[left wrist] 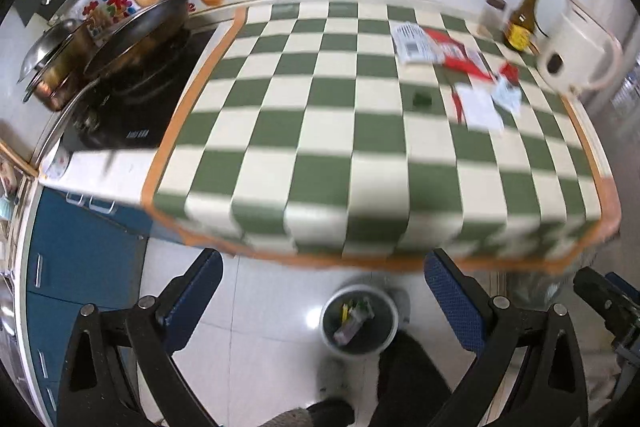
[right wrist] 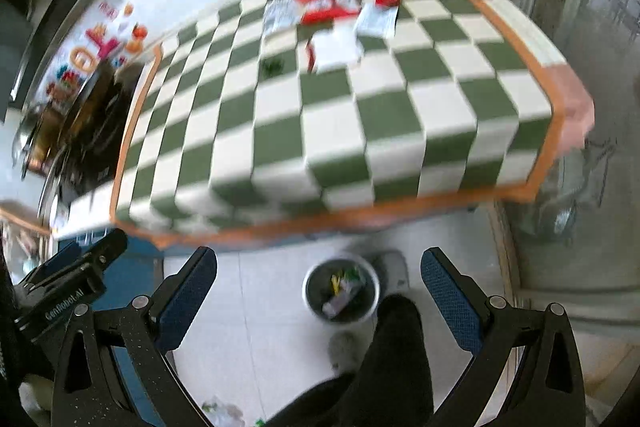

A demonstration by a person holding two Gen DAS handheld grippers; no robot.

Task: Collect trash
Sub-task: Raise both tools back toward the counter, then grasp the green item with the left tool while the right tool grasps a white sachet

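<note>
Trash lies at the far right of the green-and-white checked counter [left wrist: 320,131]: a white barcode wrapper [left wrist: 416,43], a red packet [left wrist: 460,57], white paper [left wrist: 480,107] and a small green scrap [left wrist: 421,101]. The same pile shows in the right wrist view [right wrist: 332,23]. A small round bin [left wrist: 360,319] holding wrappers stands on the floor below the counter edge; it also shows in the right wrist view [right wrist: 341,291]. My left gripper [left wrist: 324,279] and right gripper [right wrist: 320,275] are both open and empty, held above the floor in front of the counter.
A pan [left wrist: 136,31] and pots sit on the stove at left. A brown bottle [left wrist: 520,23], a jar [left wrist: 493,13] and a white kettle [left wrist: 576,55] stand at the counter's back right. Blue cabinets [left wrist: 80,251] are at left. A dark-clad leg [right wrist: 392,359] is beside the bin.
</note>
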